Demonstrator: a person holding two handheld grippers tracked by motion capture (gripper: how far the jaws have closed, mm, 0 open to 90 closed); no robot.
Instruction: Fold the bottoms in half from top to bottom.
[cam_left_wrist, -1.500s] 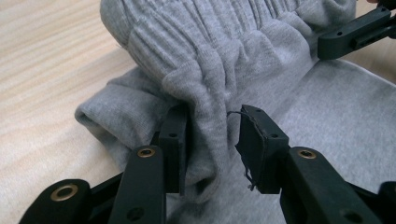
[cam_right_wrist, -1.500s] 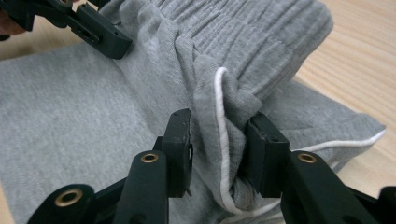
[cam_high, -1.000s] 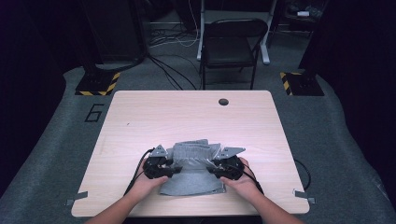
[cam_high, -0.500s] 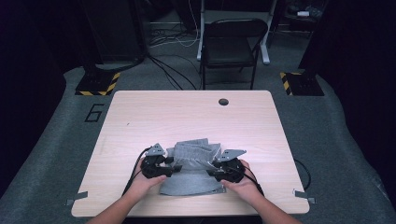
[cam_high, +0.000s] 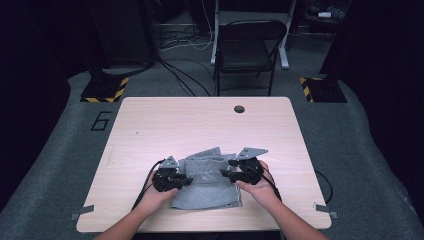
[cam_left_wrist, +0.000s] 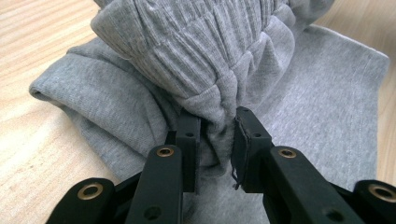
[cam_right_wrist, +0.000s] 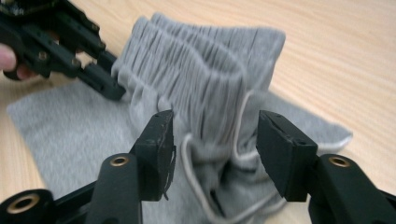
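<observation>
Here, nearest the person, 2 forearms come in from the bottom edge of the high view, cut off there. The left gripper (cam_high: 186, 180) and the right gripper (cam_high: 224, 173) meet over grey sweatpants (cam_high: 207, 192) lying at the near middle of the wooden table (cam_high: 200, 125).

In the left gripper view the left gripper (cam_left_wrist: 217, 140) is clenched on a bunch of the ribbed waistband (cam_left_wrist: 205, 51); its jaws have just been closing, and the cloth is squeezed into the narrow gap between the 2 pads. The fold behind the pinch is hidden by the jaws, so how many layers are caught cannot be told. The lower cloth runs out of that view at the bottom.

In the right gripper view the right gripper (cam_right_wrist: 215, 140) stands released, its jaws having just been opening; the waistband (cam_right_wrist: 196, 70) and a pale drawstring (cam_right_wrist: 240, 121) sit between the pads, which press on neither. The drawstring's ends are lost in the folds below. Beyond, at the upper left, the left gripper (cam_right_wrist: 112, 88) grips the band's other end, with fingertips (cam_right_wrist: 7, 58) cut off by the edge.

From above, the hands cover the sides of the garment, and the waistband (cam_high: 205, 162) reads as a raised, gathered ridge. Farther off, a black chair (cam_high: 250, 45) stands behind the table, its base blurred in the dark among cables (cam_high: 180, 40).
</observation>
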